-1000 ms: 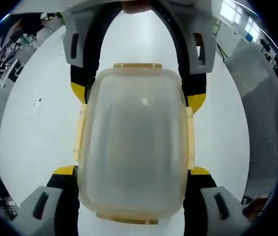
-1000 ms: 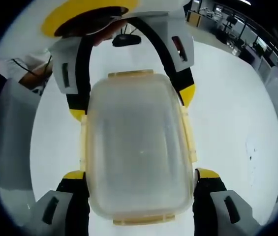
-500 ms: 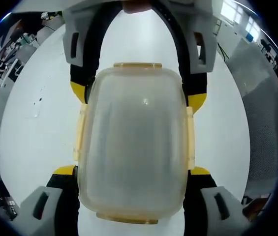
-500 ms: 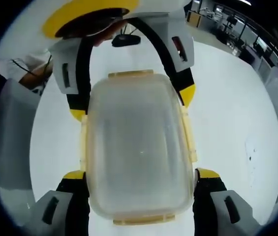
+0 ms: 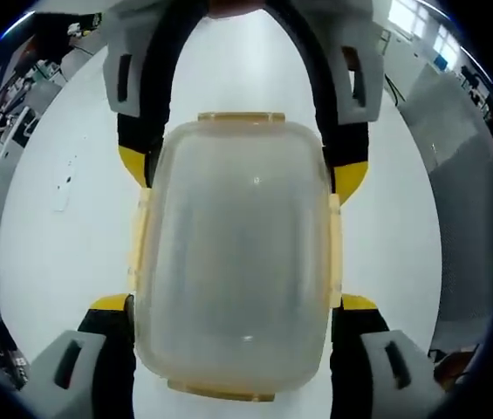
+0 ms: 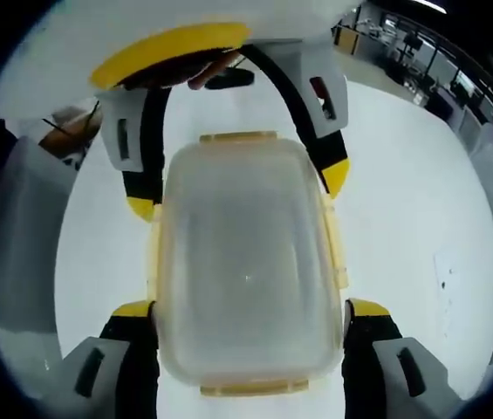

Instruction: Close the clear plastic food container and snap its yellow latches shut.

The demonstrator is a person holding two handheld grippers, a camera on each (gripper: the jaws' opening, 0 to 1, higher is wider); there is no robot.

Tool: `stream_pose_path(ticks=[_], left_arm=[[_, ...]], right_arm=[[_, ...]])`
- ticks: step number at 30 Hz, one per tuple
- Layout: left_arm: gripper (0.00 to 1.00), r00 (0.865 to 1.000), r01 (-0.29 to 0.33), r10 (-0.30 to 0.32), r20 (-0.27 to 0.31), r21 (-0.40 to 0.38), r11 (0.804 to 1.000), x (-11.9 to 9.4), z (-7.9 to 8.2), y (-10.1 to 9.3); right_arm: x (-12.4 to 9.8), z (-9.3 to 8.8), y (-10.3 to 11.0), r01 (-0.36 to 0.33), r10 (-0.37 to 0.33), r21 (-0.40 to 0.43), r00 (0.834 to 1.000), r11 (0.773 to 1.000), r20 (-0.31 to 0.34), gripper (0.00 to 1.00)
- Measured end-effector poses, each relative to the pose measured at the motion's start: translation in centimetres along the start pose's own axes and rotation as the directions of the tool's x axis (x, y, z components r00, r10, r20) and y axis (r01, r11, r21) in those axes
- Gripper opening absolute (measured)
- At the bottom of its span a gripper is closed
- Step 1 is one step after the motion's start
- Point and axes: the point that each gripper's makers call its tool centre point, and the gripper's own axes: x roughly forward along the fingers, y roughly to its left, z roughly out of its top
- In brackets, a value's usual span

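A clear plastic container with its lid on lies on a white table, with yellow latches at both ends and along both long sides. My left gripper straddles the near end, its yellow-tipped jaws pressed against the two long sides. My right gripper comes in from the far end and straddles the other end the same way. In the right gripper view the container sits between the right gripper below and the left gripper above. The end latch lies flat against the lid edge.
The white table stretches out on both sides of the container. A person's pale sleeve shows at the left of the right gripper view. Office furniture stands beyond the table's far edge, and a grey floor lies off the right.
Both views have shifted a little: the container sits slightly farther off in the right gripper view. The container and both grips look the same.
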Motion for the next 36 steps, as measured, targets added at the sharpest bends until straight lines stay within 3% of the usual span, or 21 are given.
stream_pose_path(ticks=[8,10,14,22,27,30,32,34,36], left_arm=[[0.98,0.990,-0.043,0.048,0.131,-0.041,0.998,-0.9,0.8,0.6],[0.98,0.983,-0.052,0.068,0.172,-0.093,0.994,-1.1,0.9,0.6],[0.99,0.957,-0.078,0.134,0.257,-0.218,0.973,-1.6,1.1,1.0],[0.97,0.906,-0.115,0.256,0.338,-0.386,0.915,-3.0,0.2,1.4],[0.96,0.875,-0.101,0.316,0.368,-0.499,0.861,-3.7,-1.0,0.7],[0.96,0.849,-0.107,0.363,0.385,-0.547,0.830,-4.3,-1.3,0.7],[0.94,0.845,-0.112,0.388,0.369,-0.587,0.801,-4.6,-2.0,0.4],[0.94,0.831,-0.088,0.406,0.380,-0.630,0.771,-5.0,-2.2,-0.1],[0.94,0.831,-0.088,0.410,0.375,-0.640,0.764,-5.2,-2.7,-0.6]], right_arm=[[-1.0,0.4,-0.6,0.057,-0.066,0.060,0.987,0.997,0.148,0.94],[-1.5,0.7,-0.5,0.068,-0.093,0.123,0.972,0.990,0.214,0.95],[-2.4,0.6,-1.0,0.125,-0.175,0.189,0.944,0.974,0.279,0.97],[-3.8,0.4,-1.3,0.208,-0.332,0.334,0.865,0.919,0.377,0.98],[-4.3,0.1,-0.9,0.199,-0.373,0.411,0.835,0.890,0.403,0.97],[-5.0,0.3,-0.8,0.178,-0.421,0.491,0.791,0.853,0.444,0.97],[-5.2,-0.3,-0.7,0.184,-0.445,0.525,0.786,0.831,0.430,0.97],[-5.4,-0.6,-0.8,0.198,-0.472,0.543,0.771,0.816,0.428,0.97],[-5.8,-0.6,-0.6,0.188,-0.492,0.573,0.754,0.797,0.436,0.97]])
